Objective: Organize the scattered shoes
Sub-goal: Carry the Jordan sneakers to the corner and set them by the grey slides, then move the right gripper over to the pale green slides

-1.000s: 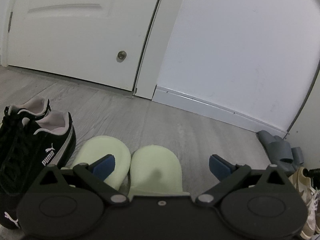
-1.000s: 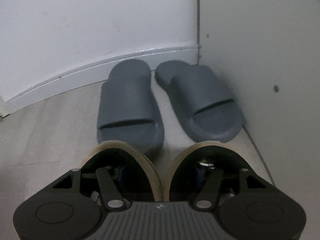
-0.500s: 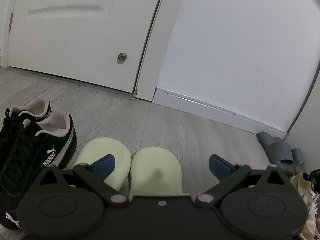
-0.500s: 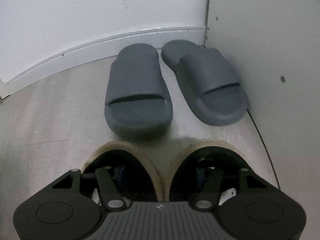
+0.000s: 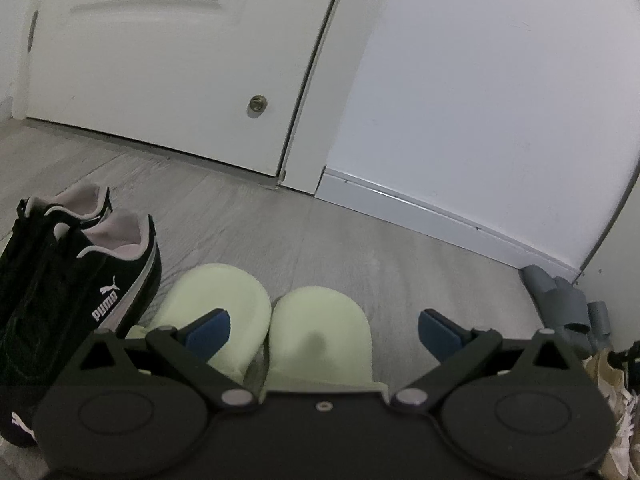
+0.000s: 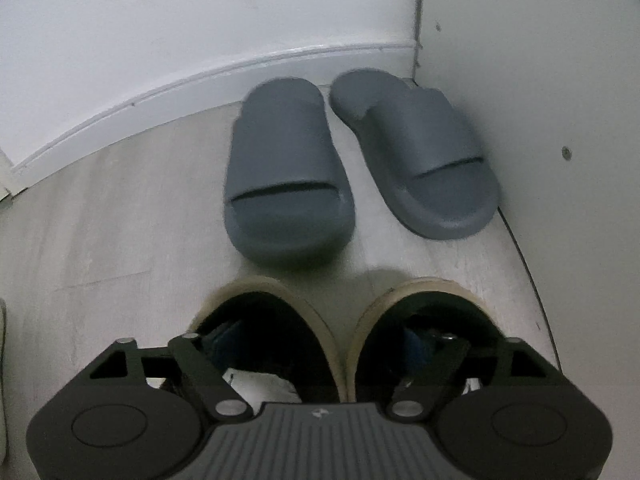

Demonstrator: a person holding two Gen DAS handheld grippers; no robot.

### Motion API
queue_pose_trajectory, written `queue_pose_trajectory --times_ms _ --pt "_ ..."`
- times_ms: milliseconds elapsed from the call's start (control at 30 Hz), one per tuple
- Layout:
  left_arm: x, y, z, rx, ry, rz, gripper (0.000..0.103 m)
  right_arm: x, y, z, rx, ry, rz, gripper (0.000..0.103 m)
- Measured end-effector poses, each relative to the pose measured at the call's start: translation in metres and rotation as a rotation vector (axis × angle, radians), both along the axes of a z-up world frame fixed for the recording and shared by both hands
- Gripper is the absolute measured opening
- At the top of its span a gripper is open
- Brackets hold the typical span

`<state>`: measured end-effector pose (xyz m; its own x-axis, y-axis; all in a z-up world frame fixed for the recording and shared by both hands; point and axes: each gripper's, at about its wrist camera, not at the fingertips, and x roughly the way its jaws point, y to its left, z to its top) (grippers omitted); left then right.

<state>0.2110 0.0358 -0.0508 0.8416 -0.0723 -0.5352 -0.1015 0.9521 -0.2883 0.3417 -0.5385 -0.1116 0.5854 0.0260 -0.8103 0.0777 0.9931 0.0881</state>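
Under my right gripper stand two beige-rimmed sneakers, the left one and the right one, side by side. One finger reaches down into each shoe's opening. The jaws are opening, with the two inner collars between them, and the pads are off them. Beyond lie two grey slides in the wall corner. My left gripper hangs open above a pair of pale green slippers, touching neither. Black Puma sneakers stand to their left.
A white door and its frame close the far side, and a baseboard runs right to the corner. The grey slides and beige sneakers line the right wall. Bare grey floor lies between slippers and wall.
My right gripper's fingers have spread wider inside the beige sneakers, and the gripper has drawn up and back, so the grey slides look farther off. The left gripper has stayed where it was.
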Motion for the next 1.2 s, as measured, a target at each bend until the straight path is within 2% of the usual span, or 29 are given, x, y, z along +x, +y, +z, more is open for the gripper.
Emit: queue_pose_trajectory --times_ms 200,267,333,400,467,533,667,733,767,933,1100,1133,1200 --pt "-0.001 0.001 0.002 -0.001 -0.013 0.008 0.102 -0.019 -0.007 0.014 0.068 -0.092 -0.051 0.089" --pt "-0.002 0.002 0.003 -0.007 -0.022 0.008 0.102 -0.037 -0.001 0.020 0.049 -0.145 -0.086 0.091" --pt "-0.004 0.002 0.005 -0.014 -0.034 0.004 0.102 -0.066 0.018 0.022 -0.048 -0.217 -0.145 0.101" --pt "-0.007 0.002 0.007 -0.028 -0.051 -0.003 0.102 -0.084 0.034 0.018 -0.117 -0.237 -0.191 0.102" --pt "-0.009 0.003 0.010 -0.048 -0.067 -0.010 0.102 -0.106 0.059 0.009 -0.190 -0.228 -0.185 0.102" --pt "-0.013 0.005 0.012 -0.073 -0.086 -0.014 0.102 -0.129 0.097 -0.008 -0.319 -0.172 -0.092 0.102" --pt "-0.019 0.011 0.016 -0.115 -0.114 -0.008 0.102 -0.130 0.129 -0.032 -0.458 -0.072 0.023 0.102" --pt "-0.021 0.014 0.017 -0.133 -0.118 0.006 0.102 -0.122 0.134 -0.043 -0.541 -0.051 -0.001 0.102" --pt "-0.022 0.016 0.017 -0.143 -0.119 0.015 0.102 -0.120 0.133 -0.044 -0.551 -0.050 -0.008 0.102" --pt "-0.023 0.024 0.018 -0.202 -0.124 0.046 0.102 -0.105 0.109 -0.047 -0.372 0.009 -0.048 0.102" --pt "-0.022 0.020 0.018 -0.185 -0.114 0.048 0.102 -0.103 0.079 -0.050 -0.169 0.056 -0.137 0.101" --pt "-0.021 0.018 0.018 -0.176 -0.112 0.045 0.102 -0.103 0.069 -0.050 -0.149 0.066 -0.147 0.101" --pt "-0.020 0.016 0.017 -0.167 -0.109 0.041 0.102 -0.103 0.066 -0.049 -0.171 0.067 -0.142 0.098"
